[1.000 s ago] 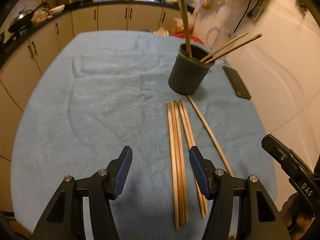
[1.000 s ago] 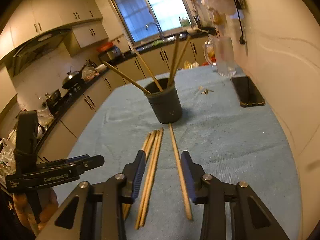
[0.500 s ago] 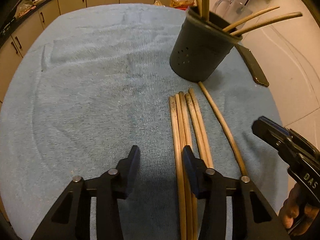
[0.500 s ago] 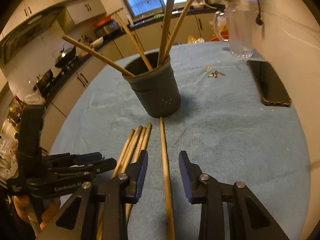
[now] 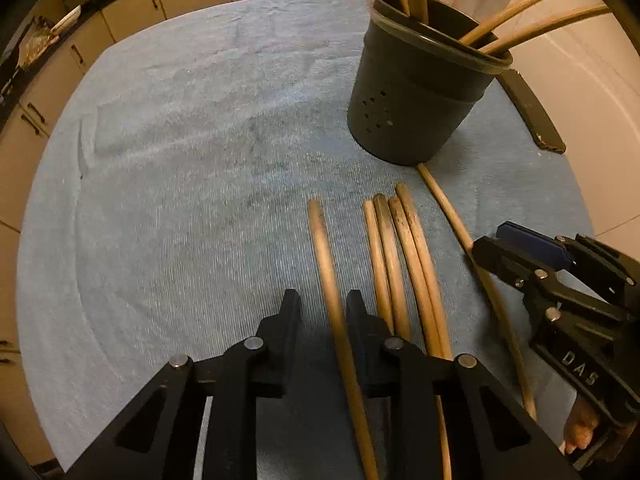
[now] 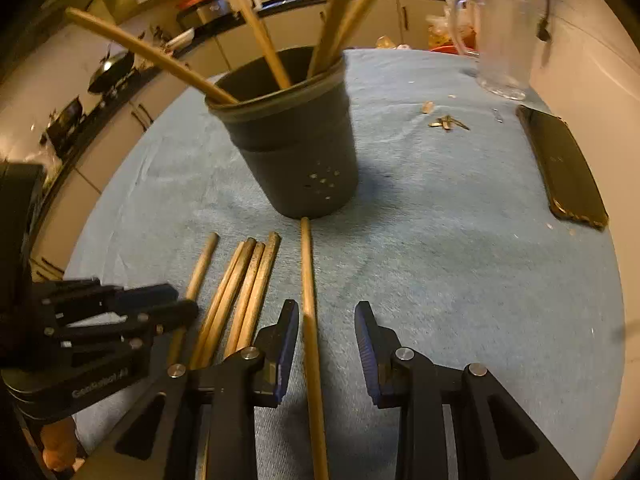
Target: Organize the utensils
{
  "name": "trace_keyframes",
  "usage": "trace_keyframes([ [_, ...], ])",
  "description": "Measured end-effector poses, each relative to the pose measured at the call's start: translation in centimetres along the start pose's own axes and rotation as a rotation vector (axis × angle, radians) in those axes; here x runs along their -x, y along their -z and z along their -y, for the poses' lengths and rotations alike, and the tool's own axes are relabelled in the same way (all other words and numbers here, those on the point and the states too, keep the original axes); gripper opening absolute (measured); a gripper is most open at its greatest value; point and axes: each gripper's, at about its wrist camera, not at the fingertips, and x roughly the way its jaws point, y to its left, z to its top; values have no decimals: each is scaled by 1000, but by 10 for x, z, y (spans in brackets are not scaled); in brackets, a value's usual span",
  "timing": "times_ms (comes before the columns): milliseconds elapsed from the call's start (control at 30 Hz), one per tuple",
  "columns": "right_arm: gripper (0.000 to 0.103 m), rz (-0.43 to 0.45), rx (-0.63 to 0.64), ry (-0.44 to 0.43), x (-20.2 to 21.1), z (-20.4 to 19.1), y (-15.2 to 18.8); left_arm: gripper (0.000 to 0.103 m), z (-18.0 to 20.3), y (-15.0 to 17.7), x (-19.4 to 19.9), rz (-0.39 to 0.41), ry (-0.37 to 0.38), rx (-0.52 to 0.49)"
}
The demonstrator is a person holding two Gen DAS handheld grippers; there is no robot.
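A dark grey utensil holder (image 5: 416, 96) (image 6: 296, 148) stands on the blue towel with several wooden chopsticks in it. More chopsticks lie flat in front of it. My left gripper (image 5: 323, 306) is open, low over the towel, with one separated chopstick (image 5: 326, 256) between its fingers. A bundle of chopsticks (image 5: 400, 248) (image 6: 244, 280) lies just to its right. My right gripper (image 6: 326, 316) is open around a single chopstick (image 6: 309, 292) that points at the holder's base. Neither gripper is closed on its chopstick.
A black phone (image 6: 564, 164) (image 5: 532, 116) lies on the towel (image 5: 180, 184) at the right edge. A glass mug (image 6: 500, 28) stands behind it. Small scraps (image 6: 446, 122) lie near the mug. Kitchen cabinets and a counter (image 5: 132, 4) run behind the table.
Both grippers have moved forward and down toward the chopsticks. The left gripper has narrowed, and one chopstick now lies apart from the bundle between its fingers. The right gripper now straddles the single chopstick.
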Motion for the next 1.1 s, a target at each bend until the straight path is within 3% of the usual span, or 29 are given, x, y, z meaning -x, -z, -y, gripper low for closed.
trace_keyframes([
  [133, 32, -58, 50, 13, -14, -9, -7, 21, 2, -10, -3, -2, -15, -19],
  [300, 32, -80, 173, 116, -21, -31, -8, 17, 2, -8, -2, 39, -30, -18],
  [367, 26, -72, 180, 120, -22, -31, -9, 17, 5, -4, 0, 53, -53, -36],
  [433, 13, -59, 156, 123, -22, -26, -11, 16, 10, -6, -1, 61, -76, -47],
  [500, 11, -64, 141, 97, -23, -20, -16, 16, 17, -1, -1, 71, -87, -59],
  [600, 12, -81, 109, 47, -27, -14, -28, 14, 17, -2, -1, 82, -72, -54],
  [733, 11, -80, 126, 64, -31, -18, -33, 10, 4, 5, 2, 117, -31, -34],
  [800, 8, -67, 92, 57, -27, -17, -29, 9, -10, 9, 7, 112, 7, 22],
  [967, 8, 110, -30, -9, 33, -3, -17, 7, -31, 29, 66, 265, 109, 105],
  [1100, 8, 256, -97, -17, 88, 5, 2, 7, -40, 57, 116, 382, 116, 153],
])
